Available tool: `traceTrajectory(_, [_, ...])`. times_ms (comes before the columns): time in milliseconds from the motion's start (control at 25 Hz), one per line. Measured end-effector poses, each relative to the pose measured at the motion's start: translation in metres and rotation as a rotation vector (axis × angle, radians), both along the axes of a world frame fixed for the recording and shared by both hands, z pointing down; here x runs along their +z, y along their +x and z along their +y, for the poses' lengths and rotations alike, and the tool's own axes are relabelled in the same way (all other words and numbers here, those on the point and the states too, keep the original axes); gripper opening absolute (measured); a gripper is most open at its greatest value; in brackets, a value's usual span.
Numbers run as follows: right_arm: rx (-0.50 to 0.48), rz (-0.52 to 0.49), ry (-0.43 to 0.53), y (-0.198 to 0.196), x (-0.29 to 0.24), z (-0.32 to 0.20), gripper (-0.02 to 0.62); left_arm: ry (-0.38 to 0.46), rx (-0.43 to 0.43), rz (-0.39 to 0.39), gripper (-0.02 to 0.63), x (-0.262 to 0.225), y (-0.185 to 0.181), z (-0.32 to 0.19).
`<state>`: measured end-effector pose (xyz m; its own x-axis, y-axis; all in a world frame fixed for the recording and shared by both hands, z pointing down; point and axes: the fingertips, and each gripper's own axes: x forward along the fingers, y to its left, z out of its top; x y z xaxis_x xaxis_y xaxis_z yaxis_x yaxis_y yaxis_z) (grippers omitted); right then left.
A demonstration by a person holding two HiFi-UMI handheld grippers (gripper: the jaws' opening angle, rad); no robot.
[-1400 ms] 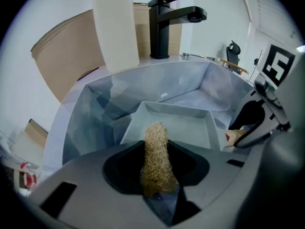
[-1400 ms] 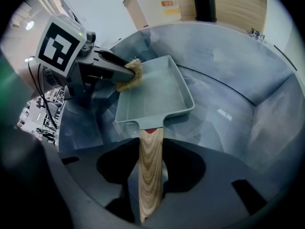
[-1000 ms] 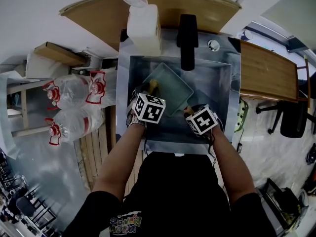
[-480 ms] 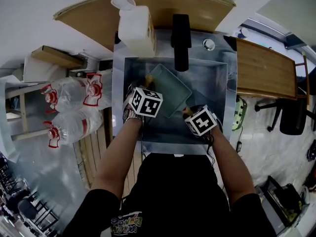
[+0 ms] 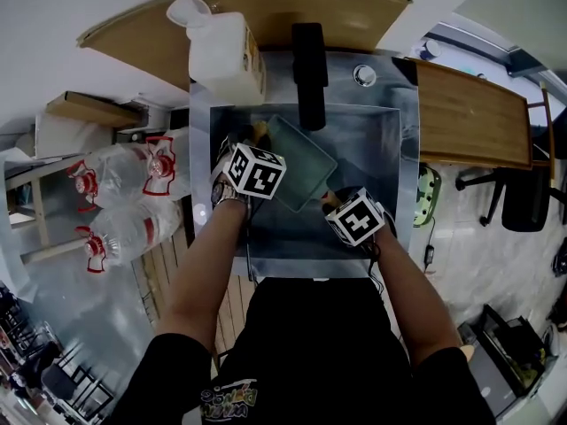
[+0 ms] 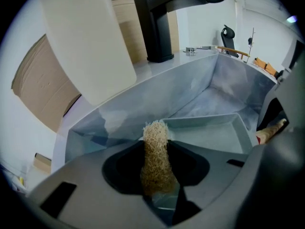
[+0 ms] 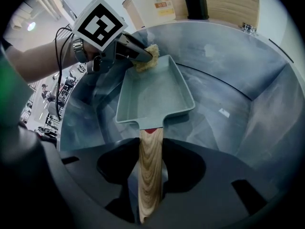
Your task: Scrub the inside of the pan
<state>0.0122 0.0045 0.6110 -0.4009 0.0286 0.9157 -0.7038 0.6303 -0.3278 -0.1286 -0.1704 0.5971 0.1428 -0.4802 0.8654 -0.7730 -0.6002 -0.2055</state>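
Shifted farther up the pan [image 7: 155, 97], left hand-held gripper [image 6: 156, 178] pinches scrubber [image 6: 155, 140]; right hand-held gripper [image 7: 148, 192] clamps the near-pointing wooden handle [image 7: 150, 159].

Pan [image 5: 299, 162] in sink [image 5: 400, 204], left gripper [image 5: 256, 140] at its corner, right gripper [image 5: 332, 200] seemingly on handle

Your head view is bright and evenly lit with only soft shadows, but its wide lens bows straight edges hard toward the corners. In your left gripper view and right gripper view a black round vignette eats the corners and the near foreground goes dark and soft, while the pan [image 7: 155, 92] stays sharp and the steel sink [image 7: 238, 80] carries a pale, diffuse sheen
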Motion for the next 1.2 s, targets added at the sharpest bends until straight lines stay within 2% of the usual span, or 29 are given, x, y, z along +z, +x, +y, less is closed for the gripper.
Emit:
traceTrajectory(400, [-0.011, -0.006, 0.001, 0.001, 0.002, -0.001, 0.163, 0.018, 0.091, -0.04, 0.147, 0.003, 0.025, -0.016])
traceTrajectory(880, [-0.015, -0.015, 0.001, 0.004, 0.003, -0.002, 0.164, -0.022, 0.144, -0.009, 0.147, 0.008, 0.046, -0.017])
traceTrajectory(1200, [-0.004, -0.024, 0.003, 0.005, 0.003, -0.005, 0.164, -0.065, 0.24, 0.035, 0.147, 0.006, 0.08, 0.002])
